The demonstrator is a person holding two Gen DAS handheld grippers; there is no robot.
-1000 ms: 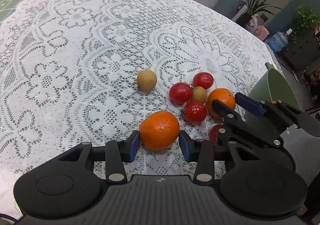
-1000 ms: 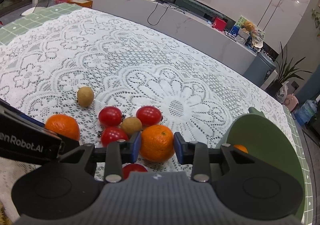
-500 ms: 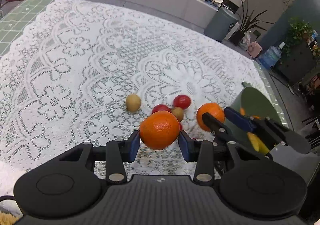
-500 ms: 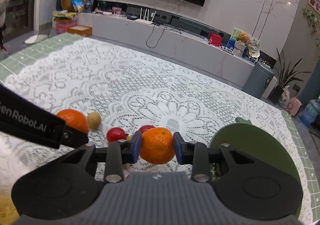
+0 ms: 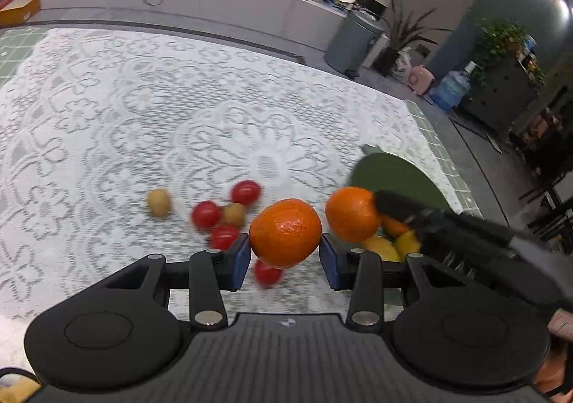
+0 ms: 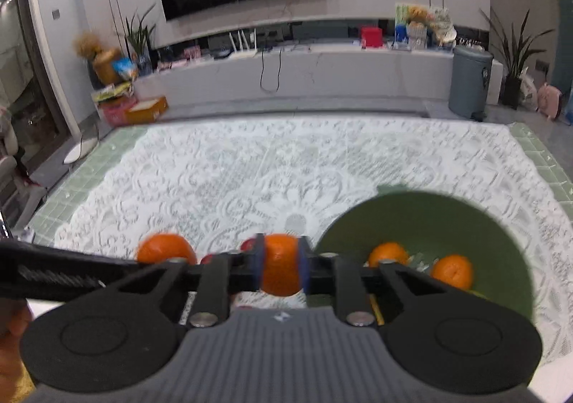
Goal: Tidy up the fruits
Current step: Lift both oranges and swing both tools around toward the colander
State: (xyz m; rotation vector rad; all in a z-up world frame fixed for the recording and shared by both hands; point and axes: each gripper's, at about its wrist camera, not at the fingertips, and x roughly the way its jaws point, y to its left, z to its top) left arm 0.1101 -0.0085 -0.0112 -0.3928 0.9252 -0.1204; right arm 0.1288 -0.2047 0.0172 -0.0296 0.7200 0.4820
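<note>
My right tongs, clamped on an orange, sit just left of the green bowl; my left tongs grip another orange, farther off.

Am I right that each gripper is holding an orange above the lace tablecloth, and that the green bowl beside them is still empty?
Not quite: the green bowl is not empty. The right wrist view shows two oranges already lying in it. The rest holds: the left gripper grips one orange and the right gripper grips another orange, both lifted above the lace tablecloth.
</note>
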